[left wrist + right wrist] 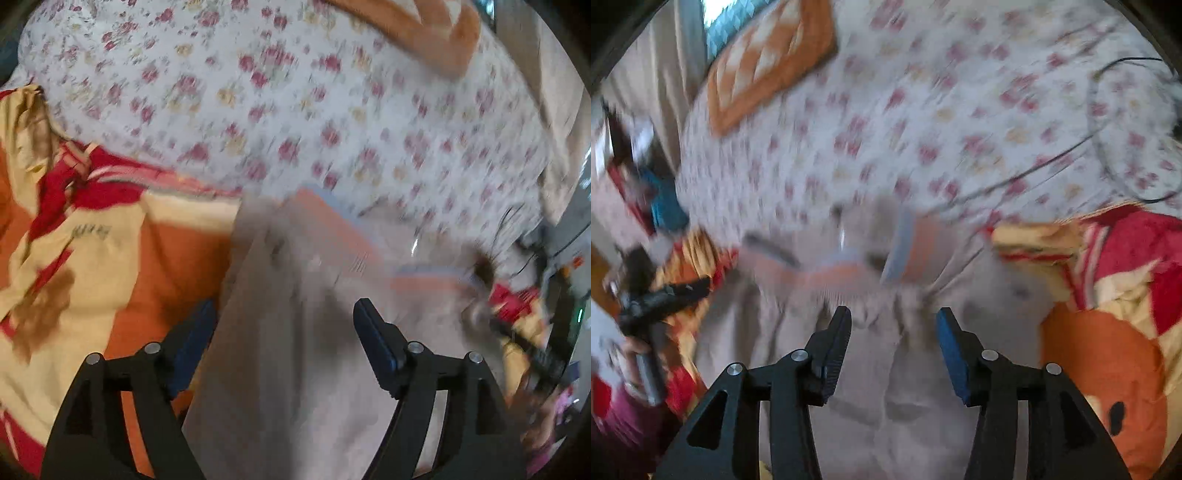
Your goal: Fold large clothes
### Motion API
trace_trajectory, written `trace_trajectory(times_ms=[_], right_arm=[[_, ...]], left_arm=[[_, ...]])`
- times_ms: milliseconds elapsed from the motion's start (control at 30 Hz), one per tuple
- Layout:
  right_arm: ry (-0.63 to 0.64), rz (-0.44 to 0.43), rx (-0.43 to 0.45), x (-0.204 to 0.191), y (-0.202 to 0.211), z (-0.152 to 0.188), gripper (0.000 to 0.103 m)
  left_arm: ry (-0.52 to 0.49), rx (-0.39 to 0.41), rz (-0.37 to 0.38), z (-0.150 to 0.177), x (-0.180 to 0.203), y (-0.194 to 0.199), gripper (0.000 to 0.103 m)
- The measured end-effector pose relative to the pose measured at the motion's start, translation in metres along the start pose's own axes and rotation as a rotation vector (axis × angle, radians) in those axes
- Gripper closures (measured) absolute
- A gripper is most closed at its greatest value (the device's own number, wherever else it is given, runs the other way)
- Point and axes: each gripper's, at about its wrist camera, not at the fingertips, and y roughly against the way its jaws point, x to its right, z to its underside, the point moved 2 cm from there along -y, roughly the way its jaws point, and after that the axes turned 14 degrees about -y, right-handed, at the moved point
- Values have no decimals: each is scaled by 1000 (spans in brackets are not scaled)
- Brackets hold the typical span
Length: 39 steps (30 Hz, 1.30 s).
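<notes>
Bed, floral sheet: beige garment, orange-red blanket (crumpled), orange pillow.

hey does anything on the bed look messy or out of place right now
Mostly tidy. The pale garment lies under the open right gripper, its gathered waistband bunched. A thin dark cable trails loose across the floral sheet. The red and orange blanket is crumpled beside it. Blur hides finer detail.

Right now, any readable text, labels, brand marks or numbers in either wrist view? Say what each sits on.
No text can be read in either view.
Dark printed marking on the yellow part of the red, orange and yellow blanket, left wrist view: too blurred to read.
Pale garment and floral sheet: no text visible.
</notes>
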Motion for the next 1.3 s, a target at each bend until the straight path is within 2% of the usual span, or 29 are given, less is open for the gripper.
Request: trace_trajectory(times_ms=[100, 133, 200, 300, 400, 500, 533, 633, 667, 700, 733, 767, 833, 933, 1000, 1033, 1100, 1133, 1167, 1233, 1300], right_arm=[[-6, 64, -37, -2, -49, -10, 54], [-12, 108, -34, 1, -69, -19, 55], [-48, 185, -36, 14, -100, -35, 55], [-140, 207, -32, 26, -112, -45, 55], [-120, 172, -15, 8, -89, -41, 48], [-69, 83, -6, -23, -69, -31, 30], [-43, 51, -24, -37, -70, -26, 22], [57, 7, -143, -69, -97, -10, 20], [92, 28, -188, -79, -113, -2, 24], [120, 73, -209, -85, -125, 6, 34], [153, 150, -207, -87, -140, 11, 78], [170, 178, -185, -89, -145, 11, 97], [157, 135, -130, -93, -140, 3, 100], [130, 148, -23, -90, -137, -15, 100], [88, 149, -41, -84, -153, -19, 99], [62, 142, -90, -79, -164, -16, 91], [41, 129, -117, -74, -163, -9, 88], [33, 98, -117, -72, -152, -8, 76], [24, 70, -113, -70, -140, -8, 59], [-5, 51, -34, -57, -110, -14, 49], [-28, 69, 38, -40, -89, -21, 48]], left_arm=[[-66, -45, -135, 17, 3, -18, 26], [-74, -41, -156, 20, 1, -25, 26], [-52, -28, -139, 21, -7, -33, 25], [-9, -19, -109, 19, -22, -37, 22], [-21, 6, -138, 14, -24, -32, 22], [-19, 11, -135, 13, -23, -32, 22], [-15, 11, -130, 14, -23, -32, 22], [-10, 12, -131, 16, -23, -33, 22], [-7, 13, -131, 16, -24, -32, 22], [-6, 13, -132, 16, -24, -31, 22], [-3, 19, -130, 16, -24, -29, 22], [1, 24, -128, 17, -25, -25, 22], [6, 49, -121, 15, -23, -17, 22], [9, 86, -115, 12, -19, -11, 22], [-16, 78, -113, 13, -14, -15, 22], [-23, 70, -118, 14, -14, -18, 22], [-27, 45, -123, 18, -14, -24, 22], [-22, 32, -112, 19, -15, -27, 22], [-16, 26, -104, 20, -15, -29, 22], [-10, 20, -102, 22, -14, -33, 22], [-23, 12, -116, 24, -11, -37, 22]])
